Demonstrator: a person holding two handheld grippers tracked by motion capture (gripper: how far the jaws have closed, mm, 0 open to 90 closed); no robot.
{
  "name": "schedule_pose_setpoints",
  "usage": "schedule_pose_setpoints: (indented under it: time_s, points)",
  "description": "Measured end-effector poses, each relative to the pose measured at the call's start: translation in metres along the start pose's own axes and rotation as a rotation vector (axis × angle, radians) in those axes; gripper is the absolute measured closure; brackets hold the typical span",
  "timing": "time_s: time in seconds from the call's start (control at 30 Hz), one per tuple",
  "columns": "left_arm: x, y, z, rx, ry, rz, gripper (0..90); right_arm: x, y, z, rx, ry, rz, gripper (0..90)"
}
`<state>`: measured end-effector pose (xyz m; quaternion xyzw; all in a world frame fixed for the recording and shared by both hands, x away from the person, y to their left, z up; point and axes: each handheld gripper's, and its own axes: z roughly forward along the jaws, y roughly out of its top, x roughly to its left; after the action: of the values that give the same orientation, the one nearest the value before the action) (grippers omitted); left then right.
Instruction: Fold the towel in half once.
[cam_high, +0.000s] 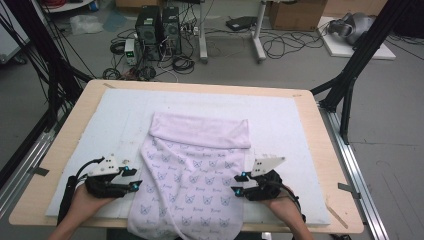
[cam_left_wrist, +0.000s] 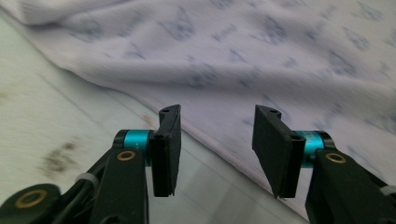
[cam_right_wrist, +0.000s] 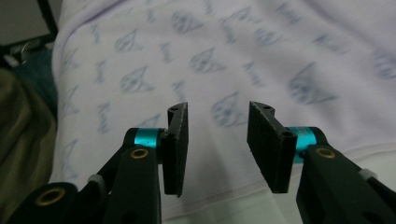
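I see a soft pale purple cloth with small blue butterfly prints lying flat on the white foam pad that covers the light wooden table. The far end of the cloth is folded over into a plain band, and the near end hangs over the table edge close to me. A thin cord of the same colour runs down the cloth. My left gripper sits just beside the left edge of the cloth, low over the pad. In the left gripper view its black fingers are spread apart with nothing between them — the hem of the cloth runs across right in front of them. My right gripper is at the right edge of the cloth. In the right gripper view its fingers are spread too, with nothing pinched — they hang over the printed cloth, with its hem just under them. I cannot tell if the tips touch the cloth.
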<state>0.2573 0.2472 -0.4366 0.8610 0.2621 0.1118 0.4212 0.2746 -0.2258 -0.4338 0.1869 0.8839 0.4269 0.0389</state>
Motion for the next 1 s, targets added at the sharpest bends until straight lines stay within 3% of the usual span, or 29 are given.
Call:
schedule_pose_setpoints:
  time_s: [0.1,0.17,0.2,0.27,0.33,0.73,0.83,0.87,0.9,1.0]
  points:
    - [-0.011,-0.007,0.001,0.036,-0.082,0.027,61.0,0.008,-0.009,0.007,0.038,0.031,-0.021,70.1]
    - [-0.017,-0.011,0.001,0.035,-0.076,0.07,66.1,0.01,-0.011,0.008,0.048,0.02,-0.03,79.4]
    - [-0.017,-0.011,0.001,0.034,-0.102,0.059,76.3,0.008,-0.011,0.008,0.055,0.034,-0.027,84.1]
    - [-0.019,-0.011,0.001,0.039,-0.108,0.073,85.3,0.007,-0.01,0.008,0.061,0.049,-0.033,88.2]
    - [-0.02,-0.009,0.0,0.053,-0.099,0.079,86.9,0.006,-0.01,0.007,0.064,0.055,-0.03,89.1]
    - [-0.024,-0.018,-0.032,0.042,-0.038,0.067,87.0,0.004,-0.015,-0.017,0.041,0.04,-0.028,89.8]
    - [-0.023,-0.02,-0.032,0.039,-0.041,0.05,85.5,0.002,-0.016,-0.023,0.045,0.01,-0.029,90.0]
    - [-0.024,-0.02,-0.032,0.04,-0.044,0.045,81.4,0.002,-0.016,-0.024,0.024,0.022,-0.016,89.7]
    - [-0.027,-0.019,-0.031,0.04,-0.049,0.048,71.5,0.003,-0.016,-0.025,0.009,0.03,-0.007,89.4]
    - [-0.033,-0.016,-0.027,0.033,-0.084,0.069,62.8,0.015,-0.016,-0.022,-0.002,0.084,-0.031,79.1]
